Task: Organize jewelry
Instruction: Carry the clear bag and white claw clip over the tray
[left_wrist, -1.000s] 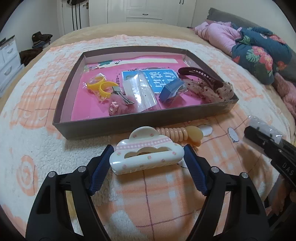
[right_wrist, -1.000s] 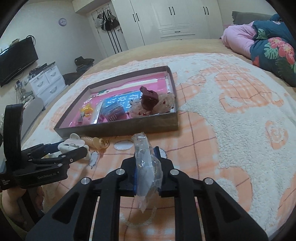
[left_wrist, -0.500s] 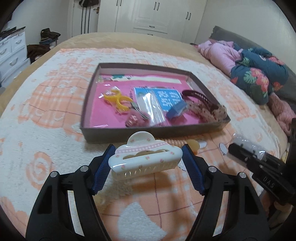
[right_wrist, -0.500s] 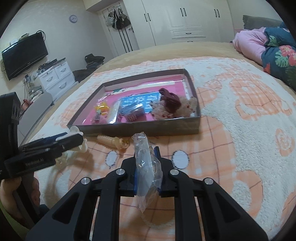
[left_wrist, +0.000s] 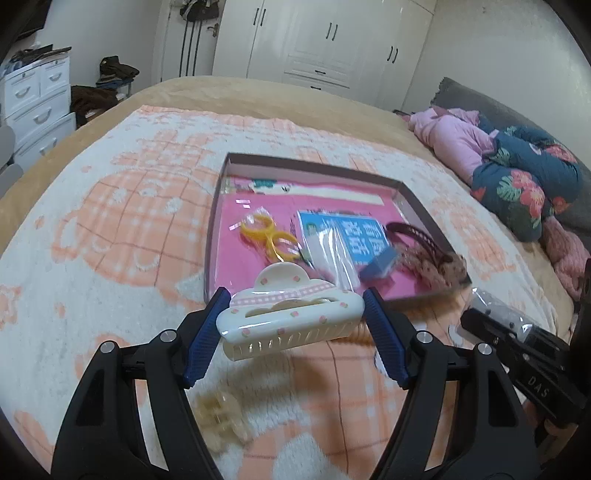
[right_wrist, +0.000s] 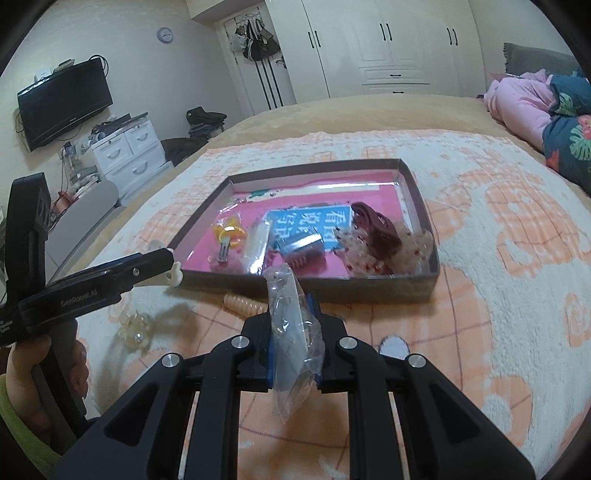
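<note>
Left wrist, hair claw (left_wrist: 291, 314) crosswise, teeth down

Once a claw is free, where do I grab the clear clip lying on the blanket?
Probably from above, closing across its short width. The clear clip lies flat on the fluffy blanket, nothing touching it; a side approach would likely snag the pile.

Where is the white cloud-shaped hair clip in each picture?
Left wrist view: the white hair clip sits in the lower middle, held between the left gripper's blue jaws, in front of the box.
Right wrist view: only its tip peeks out at the left edge, past the left gripper's black jaws.
Shared landmark: the shallow box with the pink floor, lying on the blanket beyond the clip in both views.
</note>
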